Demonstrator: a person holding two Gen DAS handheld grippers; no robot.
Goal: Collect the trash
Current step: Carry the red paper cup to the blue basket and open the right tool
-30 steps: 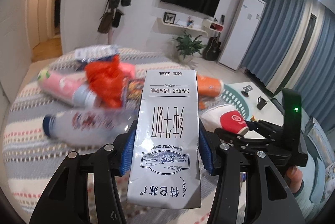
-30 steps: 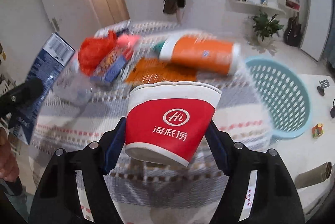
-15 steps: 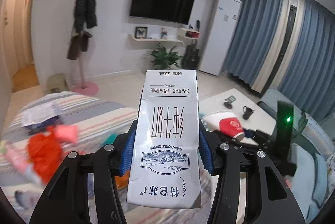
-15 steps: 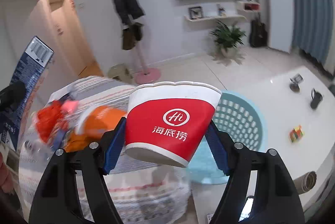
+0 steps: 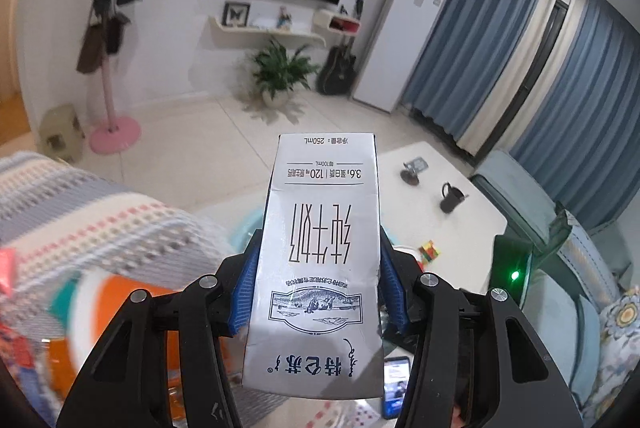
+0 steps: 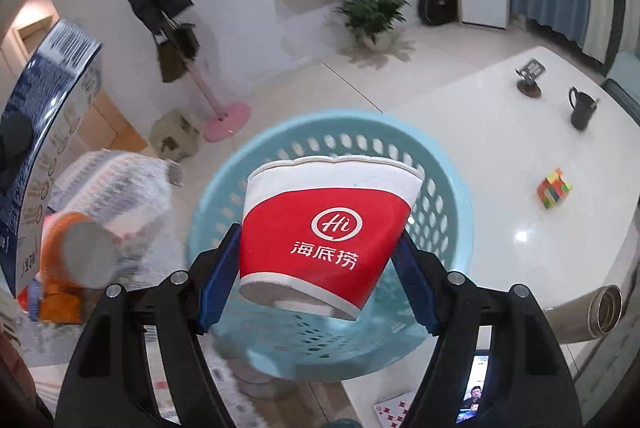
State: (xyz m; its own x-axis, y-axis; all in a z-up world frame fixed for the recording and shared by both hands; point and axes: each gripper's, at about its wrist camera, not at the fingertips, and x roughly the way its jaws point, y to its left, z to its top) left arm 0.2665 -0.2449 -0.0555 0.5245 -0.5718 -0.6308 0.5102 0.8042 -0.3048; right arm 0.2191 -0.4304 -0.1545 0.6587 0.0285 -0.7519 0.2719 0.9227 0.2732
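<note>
Left gripper [image 5: 318, 288] was clamped on a silver milk carton [image 5: 318, 240], blue pads pressed to both long sides, the carton held with its print upside down and its far end pointing out over the floor. Right gripper [image 6: 320, 276] was clamped on a red-and-white paper cup [image 6: 328, 228], rim tilted away from the camera, base toward it. In the right wrist view the cup sat directly in front of the light-blue perforated basket [image 6: 452, 196], which stood at the edge of the white table [image 6: 480, 132]. Whether the cup was inside the rim or above it could not be told.

Other trash stayed on the striped cloth [image 5: 80, 212] to the left: an orange-and-white bottle [image 6: 76, 252], blurred in both views. On the white table lay a black mug [image 6: 582, 110], a coloured puzzle cube [image 6: 554, 188] and a small stand [image 6: 530, 80], all well apart from the basket. The carton's blue side [image 6: 44, 148] showed at the left edge of the right wrist view.
</note>
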